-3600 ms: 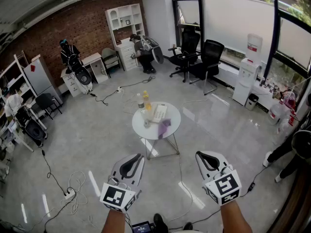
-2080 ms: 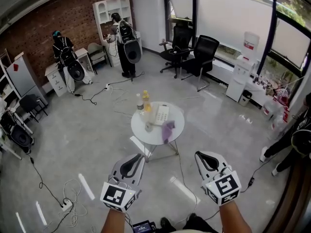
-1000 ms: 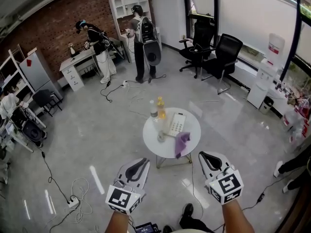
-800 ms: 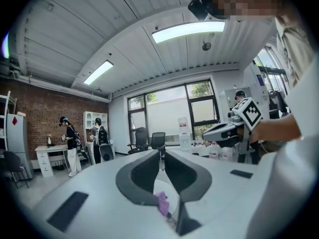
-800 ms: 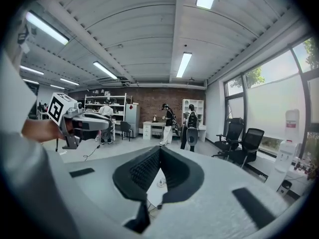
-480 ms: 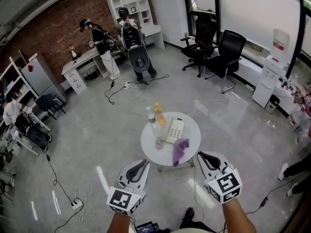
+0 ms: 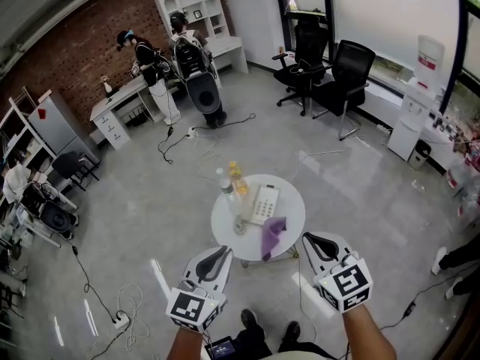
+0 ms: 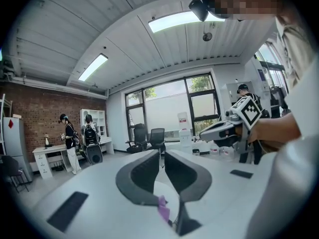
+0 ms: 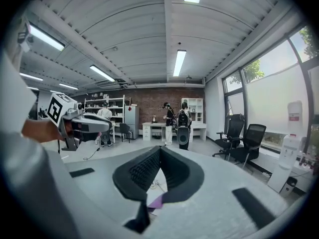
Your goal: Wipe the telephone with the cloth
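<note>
Left gripper (image 7: pixel 217 253), right gripper (image 7: pixel 314 240): jaws closed, empty. Table (image 7: pixel 225 237) at 12 o'clock; cloth (image 7: pixel 272 233) at 5 o'clock of telephone (image 7: pixel 262 203).

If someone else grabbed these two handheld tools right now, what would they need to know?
Left gripper: jaws shut, empty, short of the table.
Right gripper: jaws shut, empty, also short of it.
Telephone lies mid-table; purple cloth beside it, draped over the near edge.
Done: nothing; cloth not yet picked up.
Left: take the cloth, wipe the telephone.
</note>
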